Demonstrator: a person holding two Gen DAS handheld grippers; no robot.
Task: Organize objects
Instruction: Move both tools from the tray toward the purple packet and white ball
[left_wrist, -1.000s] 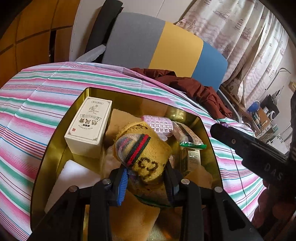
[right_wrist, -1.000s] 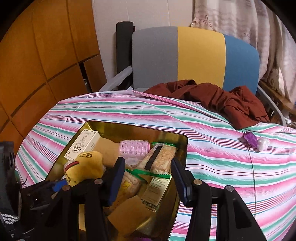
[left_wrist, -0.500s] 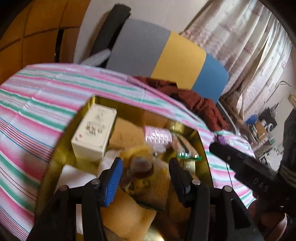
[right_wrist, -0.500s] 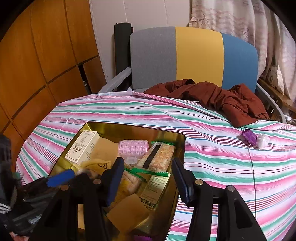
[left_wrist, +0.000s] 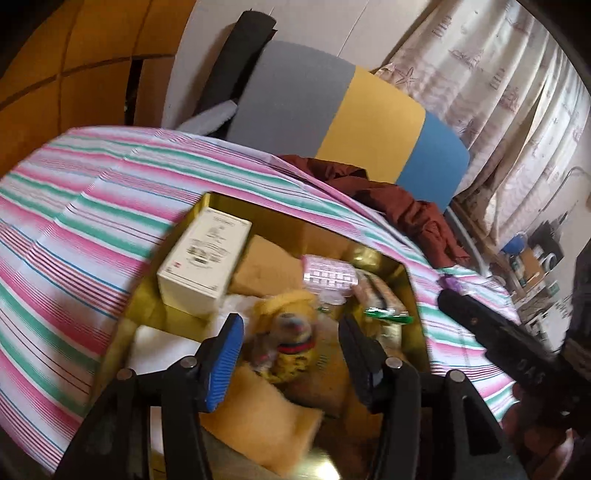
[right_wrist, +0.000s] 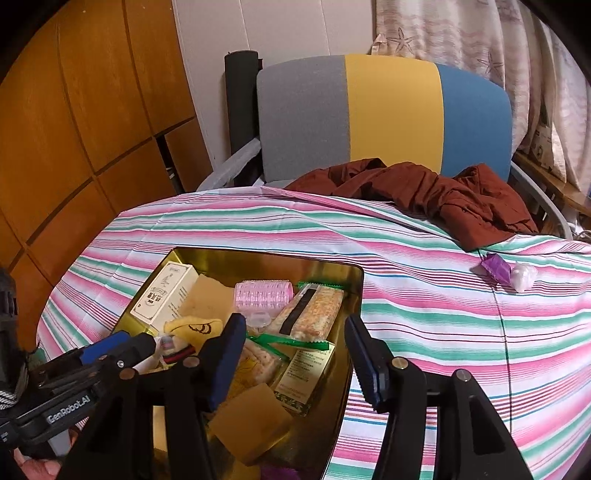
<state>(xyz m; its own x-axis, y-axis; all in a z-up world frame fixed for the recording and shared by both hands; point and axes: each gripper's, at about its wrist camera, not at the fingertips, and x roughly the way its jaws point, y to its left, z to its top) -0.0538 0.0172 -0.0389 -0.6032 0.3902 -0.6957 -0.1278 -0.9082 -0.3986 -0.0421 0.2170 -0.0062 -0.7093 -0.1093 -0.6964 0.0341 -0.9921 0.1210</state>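
Striped tablecloth (right_wrist: 424, 314) bears the gold tin (right_wrist: 354, 295); both grippers' fingers gape, seemingly clear of the yellow sock (left_wrist: 291, 332).

The cloth (right_wrist: 424, 306) is striped pink, green and white, with thin blue lines. The tin (right_wrist: 266, 258) on it is shiny gold. Inside lie a cream box (left_wrist: 205, 264) with dark print, a pale pink roller (right_wrist: 264, 297), a yellow sock (left_wrist: 291, 339) (banded red and dark green), tan sponges (right_wrist: 251, 421) and green-edged snack packets (right_wrist: 310, 314). The chair (right_wrist: 384, 114) is grey, yellow and blue; the garment (right_wrist: 436, 195) on it is rust brown. Both grippers' black fingers (right_wrist: 225, 362) carry blue pads.
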